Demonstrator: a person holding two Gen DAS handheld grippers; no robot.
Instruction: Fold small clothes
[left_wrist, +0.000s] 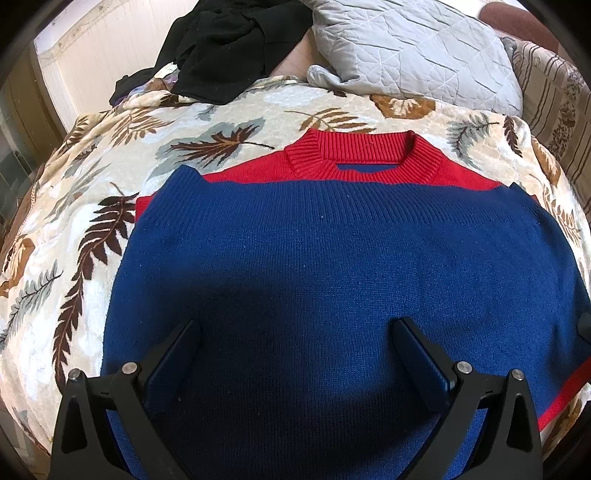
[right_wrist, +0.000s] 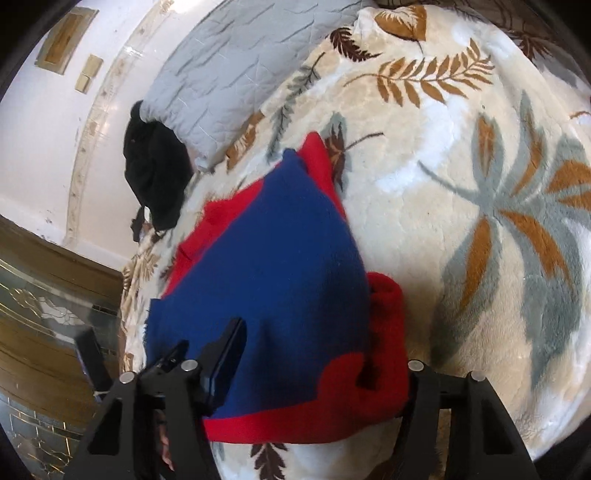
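- Sweater (left_wrist: 332, 251) on the bed (left_wrist: 92, 206): soft, light, limp knit; likely sags; best pinched at hem or shoulder edges
- Left hand-held gripper (left_wrist: 295, 332) wide open, empty; right hand-held gripper (right_wrist: 306, 369) spread around the hem, grip unclear

You have a blue sweater (left_wrist: 314, 258) with a red collar (left_wrist: 364, 157) and red trim, lying on a cream blanket (left_wrist: 92, 192) patterned with brown, tan and grey leaves; far off sit a grey quilted pillow (left_wrist: 413, 48) and black clothes (left_wrist: 221, 48)
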